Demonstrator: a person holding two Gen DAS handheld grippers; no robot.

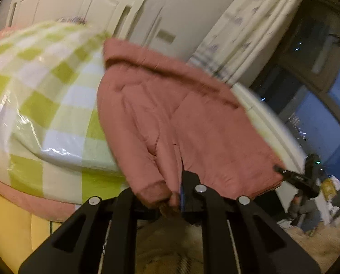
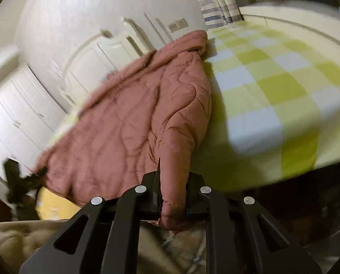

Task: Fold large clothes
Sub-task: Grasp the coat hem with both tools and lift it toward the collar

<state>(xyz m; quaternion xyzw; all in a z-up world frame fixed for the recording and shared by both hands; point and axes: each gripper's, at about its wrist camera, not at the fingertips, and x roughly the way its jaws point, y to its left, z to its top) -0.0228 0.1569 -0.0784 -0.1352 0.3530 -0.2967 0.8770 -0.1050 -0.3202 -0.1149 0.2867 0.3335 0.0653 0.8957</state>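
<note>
Here both grippers, left point(image 1: 170, 196) and right point(image 2: 173, 196), clamp jacket point(image 2: 128, 123) cuffs.

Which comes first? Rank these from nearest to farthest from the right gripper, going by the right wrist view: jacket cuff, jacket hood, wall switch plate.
1. jacket cuff, clamped in the right gripper.
2. jacket hood, far end of the pink jacket, on the checked bed cover.
3. wall switch plate, on the wall behind the hood.

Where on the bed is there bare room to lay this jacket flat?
Bare checked sheet runs from the jacket's sleeve side to the far bed edge by the curtain. The side near the cupboards is crowded.
</note>
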